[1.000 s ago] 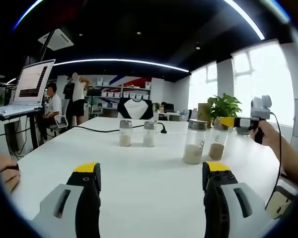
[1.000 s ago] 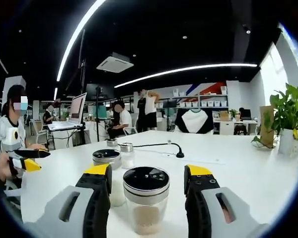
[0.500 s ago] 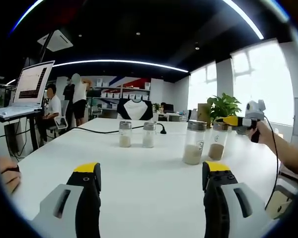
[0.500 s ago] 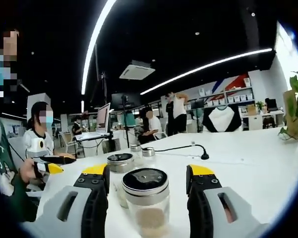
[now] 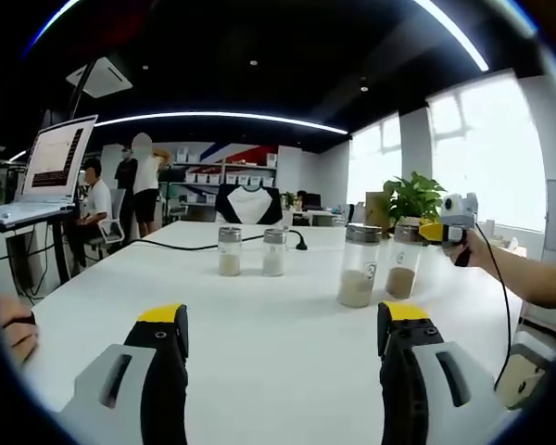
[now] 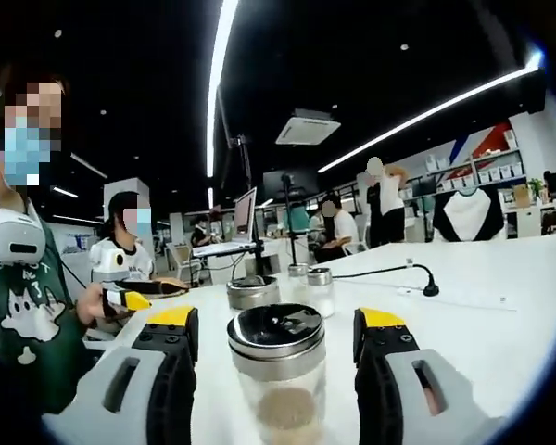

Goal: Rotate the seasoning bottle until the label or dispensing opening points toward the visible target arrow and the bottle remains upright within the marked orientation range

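On the white table (image 5: 259,324), four glass seasoning jars stand upright in my left gripper view; the seasoning bottle (image 6: 280,375) I am working sits far right in that view, a jar of brown powder (image 5: 403,271), touching or just beside a taller jar of pale powder (image 5: 360,267); two smaller jars (image 5: 229,251) and (image 5: 274,252) stand farther back, left of centre, near a black cable (image 5: 181,244) that runs across the tabletop. My left gripper (image 5: 276,326) hangs above bare table near me, its yellow-tipped jaws spread wide with nothing between them. My right gripper (image 6: 275,321) straddles the bottle; its jaws stand either side of the glass with a visible gap on each flank, so I read them as parted and not clamping; the black, metal-rimmed lid faces the camera, and I cannot tell which way any label or opening points. In the left gripper view that same right gripper shows at the far right, its yellow tip at the bottle's lid, held in a hand (image 5: 471,248). A potted plant (image 5: 412,197) stands behind the jars; a laptop (image 5: 48,167) sits on a stand at far left; people gather in the office beyond.
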`<state>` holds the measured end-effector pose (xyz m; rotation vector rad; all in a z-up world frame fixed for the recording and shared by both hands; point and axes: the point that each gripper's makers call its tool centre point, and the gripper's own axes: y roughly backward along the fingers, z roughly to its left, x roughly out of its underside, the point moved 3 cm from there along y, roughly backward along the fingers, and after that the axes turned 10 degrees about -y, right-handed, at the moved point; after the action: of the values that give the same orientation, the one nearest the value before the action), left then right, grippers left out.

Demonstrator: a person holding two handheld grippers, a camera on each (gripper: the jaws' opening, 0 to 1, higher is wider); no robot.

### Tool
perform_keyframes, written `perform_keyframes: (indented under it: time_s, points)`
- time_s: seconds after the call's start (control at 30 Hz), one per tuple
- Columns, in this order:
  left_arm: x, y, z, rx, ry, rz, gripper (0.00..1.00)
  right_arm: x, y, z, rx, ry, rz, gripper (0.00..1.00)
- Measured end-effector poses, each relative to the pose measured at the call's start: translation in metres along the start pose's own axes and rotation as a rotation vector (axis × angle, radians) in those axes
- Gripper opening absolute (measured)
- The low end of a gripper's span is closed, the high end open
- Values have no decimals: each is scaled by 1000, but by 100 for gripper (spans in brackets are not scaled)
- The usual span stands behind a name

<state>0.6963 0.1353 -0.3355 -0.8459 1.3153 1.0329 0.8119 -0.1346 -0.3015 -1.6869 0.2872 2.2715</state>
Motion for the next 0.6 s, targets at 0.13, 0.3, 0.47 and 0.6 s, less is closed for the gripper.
perform_keyframes:
  time_s: [0.13, 0.3, 0.47, 0.6]
  points:
    - [0, 1, 1, -2, 2, 1, 89, 4, -2, 0, -14, 15, 39, 65]
    - [0, 1, 2, -5, 3, 1, 89, 7, -7, 5, -45, 23, 66, 60]
    - [1, 0, 0, 2, 8, 5, 89, 9, -10, 10, -71, 37, 67, 53]
    - [1, 1, 0, 0, 10, 3, 88, 9, -10, 8, -57, 43, 65, 47]
